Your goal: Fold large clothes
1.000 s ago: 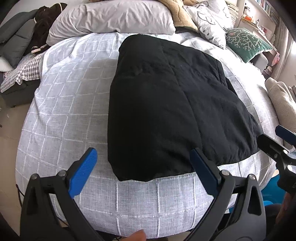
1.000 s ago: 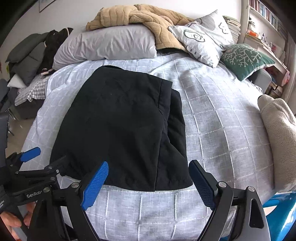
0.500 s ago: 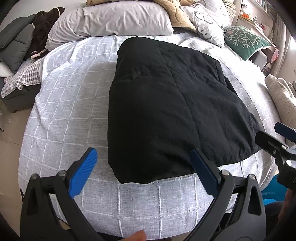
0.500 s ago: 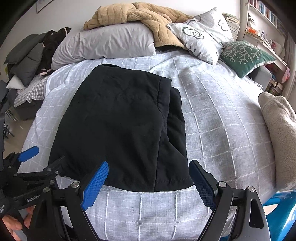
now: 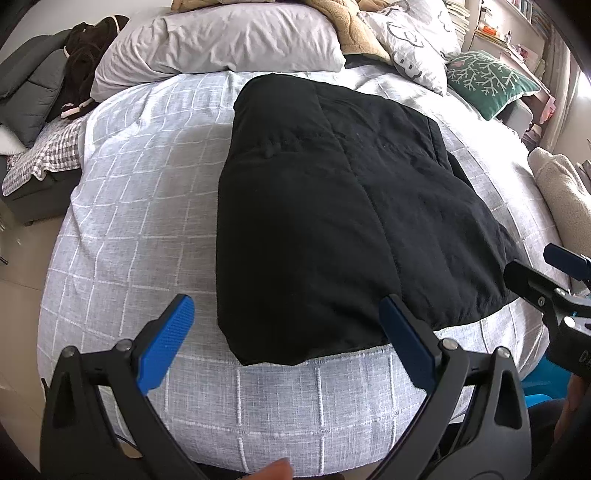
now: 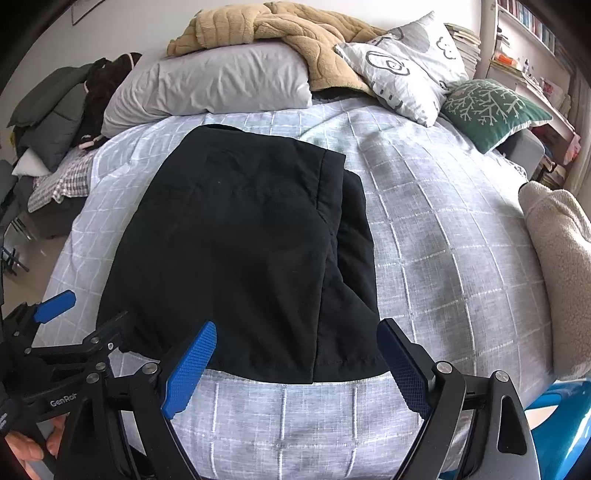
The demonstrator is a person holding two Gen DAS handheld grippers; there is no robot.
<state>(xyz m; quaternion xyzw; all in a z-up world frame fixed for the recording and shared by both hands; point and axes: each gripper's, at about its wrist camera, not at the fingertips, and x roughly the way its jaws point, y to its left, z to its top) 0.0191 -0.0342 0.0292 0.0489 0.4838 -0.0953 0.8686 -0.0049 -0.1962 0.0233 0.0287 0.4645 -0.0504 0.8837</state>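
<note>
A large black garment (image 5: 343, 206) lies folded flat on the grey checked bedspread (image 5: 140, 206), its near hem close to the bed's front edge. It also shows in the right wrist view (image 6: 236, 243), with a folded layer edge running down its right side. My left gripper (image 5: 291, 343) is open and empty, hovering just above the near hem. My right gripper (image 6: 299, 365) is open and empty, also over the near hem. Each gripper shows at the side of the other's view: the right one (image 5: 546, 280), the left one (image 6: 66, 325).
Pillows (image 6: 207, 92), a tan blanket (image 6: 280, 33) and a green cushion (image 6: 491, 107) lie at the bed's head. A cream fleece (image 6: 561, 266) lies on the right edge. Dark clothes (image 5: 44, 85) pile at the left. A blue stool (image 6: 565, 424) stands at the lower right.
Both grippers have drifted slightly back and down from the bed. The garment has not moved and both grippers stay open.
</note>
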